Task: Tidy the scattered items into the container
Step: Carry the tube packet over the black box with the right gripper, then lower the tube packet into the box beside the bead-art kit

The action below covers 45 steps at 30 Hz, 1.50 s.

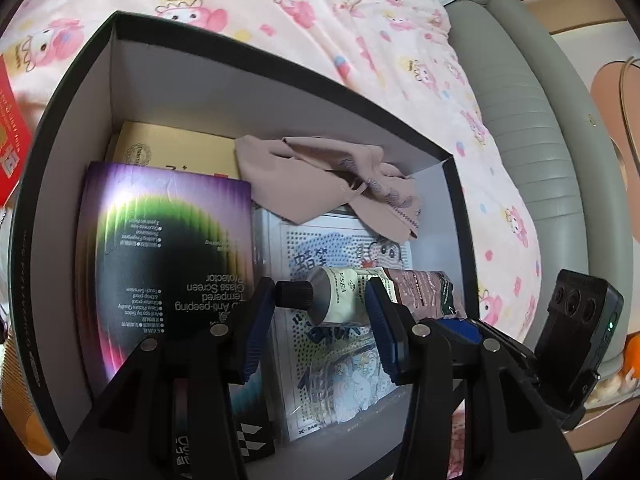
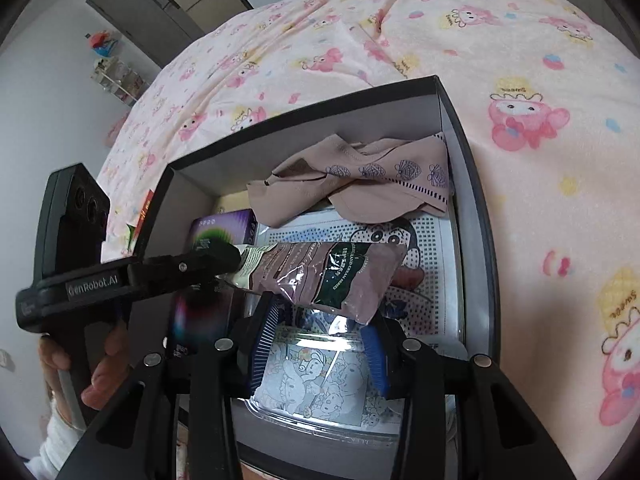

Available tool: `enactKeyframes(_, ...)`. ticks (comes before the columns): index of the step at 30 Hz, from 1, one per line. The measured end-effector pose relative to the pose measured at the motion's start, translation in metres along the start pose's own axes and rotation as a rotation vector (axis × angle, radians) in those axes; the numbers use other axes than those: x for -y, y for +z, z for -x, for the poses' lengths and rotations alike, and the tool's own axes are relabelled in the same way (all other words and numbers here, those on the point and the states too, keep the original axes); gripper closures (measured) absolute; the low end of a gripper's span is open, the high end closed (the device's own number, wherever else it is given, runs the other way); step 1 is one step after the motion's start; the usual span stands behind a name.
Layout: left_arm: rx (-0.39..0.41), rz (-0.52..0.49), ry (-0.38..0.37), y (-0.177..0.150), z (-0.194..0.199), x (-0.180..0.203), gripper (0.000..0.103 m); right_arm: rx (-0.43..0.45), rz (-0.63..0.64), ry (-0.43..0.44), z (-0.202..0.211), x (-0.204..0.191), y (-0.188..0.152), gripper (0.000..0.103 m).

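A black box with a grey inside (image 1: 168, 92) (image 2: 476, 216) sits on the bed. It holds a purple screen-protector pack (image 1: 168, 264) (image 2: 224, 228), a beige cloth (image 1: 332, 172) (image 2: 360, 176), a cartoon bead board (image 1: 340, 376) (image 2: 424, 272) and a yellow box (image 1: 172, 148). My left gripper (image 1: 320, 316) (image 2: 228, 260) is open around the cap end of a hand cream tube (image 1: 360, 296) (image 2: 332, 276) over the box. My right gripper (image 2: 320, 344) (image 1: 464, 328) is open at the tube's crimped end.
The box lies on a pink cartoon-print blanket (image 1: 320, 20) (image 2: 540, 200). A red packet (image 1: 10, 128) lies left of the box. A grey padded bed frame (image 1: 532, 140) runs along the right. Shelves and a cabinet (image 2: 160, 4) stand beyond the bed.
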<state>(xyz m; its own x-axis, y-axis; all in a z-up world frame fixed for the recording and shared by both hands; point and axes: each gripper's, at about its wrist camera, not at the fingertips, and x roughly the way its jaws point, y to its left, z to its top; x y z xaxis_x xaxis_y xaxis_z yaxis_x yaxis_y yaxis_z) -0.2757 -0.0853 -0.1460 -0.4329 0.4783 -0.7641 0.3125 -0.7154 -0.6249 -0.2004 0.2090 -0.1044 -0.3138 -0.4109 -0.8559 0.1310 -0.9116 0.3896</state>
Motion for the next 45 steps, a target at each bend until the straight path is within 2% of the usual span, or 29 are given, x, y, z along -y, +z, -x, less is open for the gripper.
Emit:
enactKeyframes(4,0.006,-0.015,0.065,-0.004,-0.001,0.003,0.057,-0.017,0.088,-0.158,-0.011,-0.016,-0.006,0.066)
enactKeyframes(6,-0.002,-0.012,0.076,-0.005,0.0,0.001,0.057,-0.02,0.124,-0.199,-0.016,-0.019,-0.008,0.066)
enactKeyframes(12,0.022,-0.005,0.058,-0.006,0.005,-0.001,0.057,0.002,0.049,-0.167,0.0,-0.011,-0.005,0.066)
enactKeyframes(17,0.068,-0.031,0.103,0.005,0.01,0.011,0.057,0.167,0.091,-0.19,0.038,-0.017,0.0,0.066)
enactKeyframes(19,0.078,-0.059,0.15,0.014,0.009,0.021,0.057,0.163,0.102,-0.198,0.031,-0.019,0.016,0.066)
enactKeyframes(22,0.061,-0.068,0.218,0.018,0.002,0.026,0.057,0.091,0.125,-0.192,0.008,-0.021,0.036,0.07)
enactKeyframes(24,0.011,-0.047,0.196,0.017,-0.006,0.021,0.057,0.04,0.093,-0.135,-0.01,-0.019,0.043,0.07)
enactKeyframes(26,-0.011,-0.006,0.147,0.014,-0.005,0.014,0.057,-0.004,0.078,-0.117,-0.024,-0.019,0.043,0.07)
enactKeyframes(28,-0.003,0.009,0.113,0.012,0.001,0.009,0.057,-0.05,0.104,-0.169,-0.036,-0.022,0.037,0.07)
enactKeyframes(29,0.007,0.004,0.118,0.011,0.004,0.009,0.057,-0.061,0.122,-0.197,-0.038,-0.022,0.034,0.07)
enactKeyframes(32,0.023,-0.005,0.124,0.013,0.007,0.01,0.057,-0.06,0.138,-0.25,-0.035,-0.019,0.026,0.07)
enactKeyframes(34,0.006,0.001,0.084,0.014,0.004,0.009,0.057,-0.068,0.113,-0.252,-0.032,-0.011,0.022,0.07)
enactKeyframes(38,0.023,0.008,0.037,0.008,0.006,0.013,0.058,-0.043,0.052,-0.172,-0.021,-0.008,0.016,0.07)
enactKeyframes(41,-0.007,-0.004,-0.051,0.005,-0.001,0.023,0.058,0.031,0.076,-0.164,-0.008,-0.016,0.017,0.07)
enactKeyframes(42,-0.007,-0.012,-0.057,0.003,-0.002,0.027,0.058,0.052,0.093,-0.171,-0.006,-0.019,0.018,0.07)
enactKeyframes(45,0.061,-0.029,0.007,0.001,0.003,0.032,0.058,0.078,0.12,-0.176,-0.014,-0.024,0.029,0.07)
